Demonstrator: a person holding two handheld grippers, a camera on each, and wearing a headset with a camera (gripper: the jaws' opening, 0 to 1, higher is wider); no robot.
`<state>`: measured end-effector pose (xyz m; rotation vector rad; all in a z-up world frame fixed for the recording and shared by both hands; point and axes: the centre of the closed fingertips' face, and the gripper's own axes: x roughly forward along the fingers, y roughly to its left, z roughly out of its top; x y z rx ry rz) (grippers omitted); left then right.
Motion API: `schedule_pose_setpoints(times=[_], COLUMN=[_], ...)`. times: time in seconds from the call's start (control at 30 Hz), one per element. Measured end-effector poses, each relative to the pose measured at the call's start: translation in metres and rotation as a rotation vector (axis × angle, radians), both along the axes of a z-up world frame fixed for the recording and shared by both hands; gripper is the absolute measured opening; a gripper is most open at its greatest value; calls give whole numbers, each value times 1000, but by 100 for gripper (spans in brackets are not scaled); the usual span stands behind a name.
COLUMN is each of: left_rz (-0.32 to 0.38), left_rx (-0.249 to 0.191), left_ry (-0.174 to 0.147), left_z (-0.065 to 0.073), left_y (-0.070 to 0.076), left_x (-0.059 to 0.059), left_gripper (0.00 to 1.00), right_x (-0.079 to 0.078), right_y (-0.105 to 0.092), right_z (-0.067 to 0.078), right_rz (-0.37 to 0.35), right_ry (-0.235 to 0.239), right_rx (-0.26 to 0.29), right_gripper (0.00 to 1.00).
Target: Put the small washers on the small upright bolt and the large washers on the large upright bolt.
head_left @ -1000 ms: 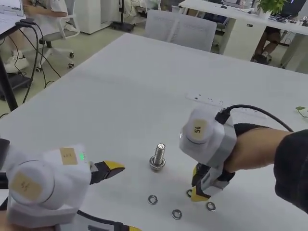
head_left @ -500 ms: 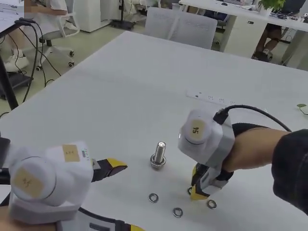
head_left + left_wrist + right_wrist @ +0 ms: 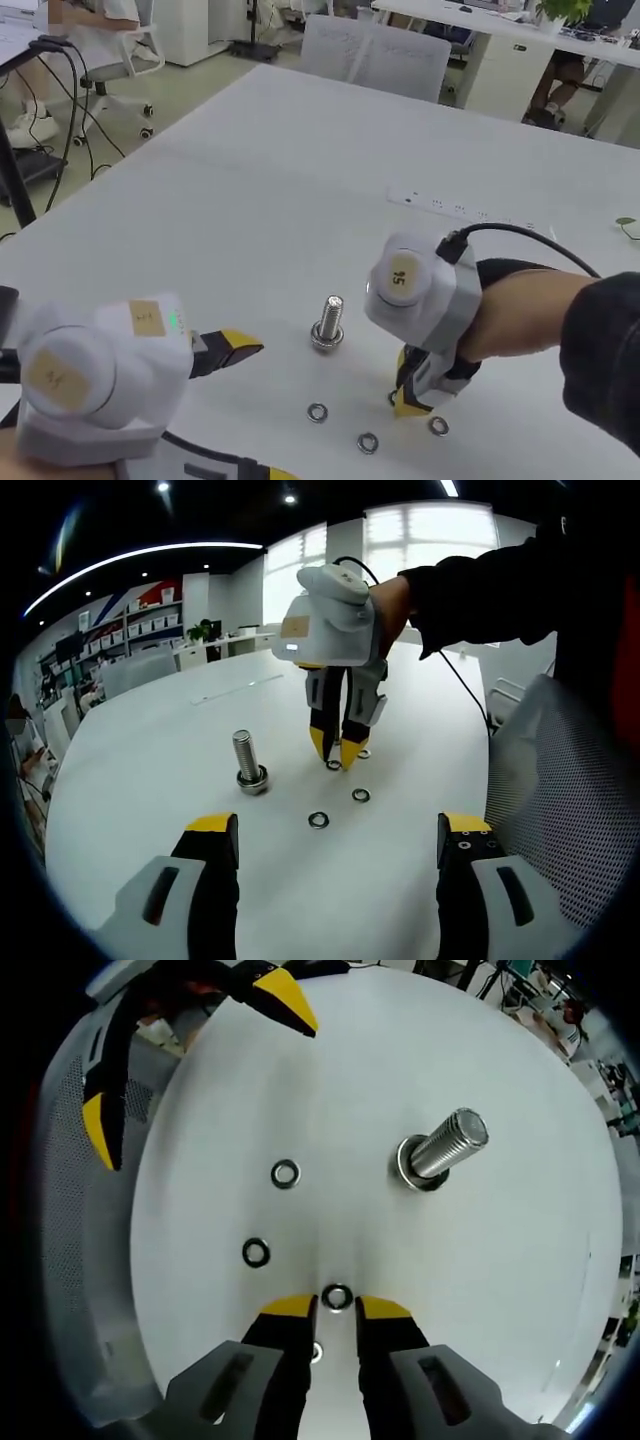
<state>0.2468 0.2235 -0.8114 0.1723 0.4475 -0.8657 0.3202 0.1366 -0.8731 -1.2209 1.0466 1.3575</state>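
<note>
Right claw [image 3: 408, 402] tip-down at the counter [image 3: 300, 180], jaws narrowly apart, straddling one washer [image 3: 336, 1297] lying flat. Left claw [image 3: 338, 825] wide apart, low over the near edge. Bolt [image 3: 328, 322] upright on the counter between the claws. Loose beside the right claw: second washer [image 3: 317, 412], third washer [image 3: 367, 442], fourth washer [image 3: 438, 426].

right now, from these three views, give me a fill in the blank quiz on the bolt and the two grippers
The bolt stands ___ on the table.
The left gripper has its jaws wide ___.
A flat metal ___ lies on the table between the tips of the right gripper.
Missing words: upright, open, washer.
</note>
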Motion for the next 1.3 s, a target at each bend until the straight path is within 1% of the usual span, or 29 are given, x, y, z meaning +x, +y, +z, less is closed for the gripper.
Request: schedule_pose_setpoints(times=[0.17,0.2,0.27,0.83,1.0,1.07,1.23,1.3], left_rz=[2,4,4,10,9,7,5,3], left_rx=[0,0,-1,3,3,3,3,2], left_ry=[-1,-2,-2,-1,-2,-3,-5,-5], left_z=[1,1,1,2,3,3,2,3], left_y=[0,1,1,3,4,3,3,2], left_x=[0,1,1,2,3,3,3,3], left_gripper=[81,81,81,81,81,81,81,81], right_x=[-1,0,0,1,-1,1,-1,-1], right_y=[0,0,0,1,-1,-2,2,3], right_z=[0,0,1,1,2,4,14,17], right_rz=[1,10,1,6,-1,-3,-12,-10], right_ry=[0,-9,-3,-1,10,4,8,0], right_rx=[0,-1,-2,5,2,3,26,30], right_gripper=[15,14,14,13,13,13,13,13])
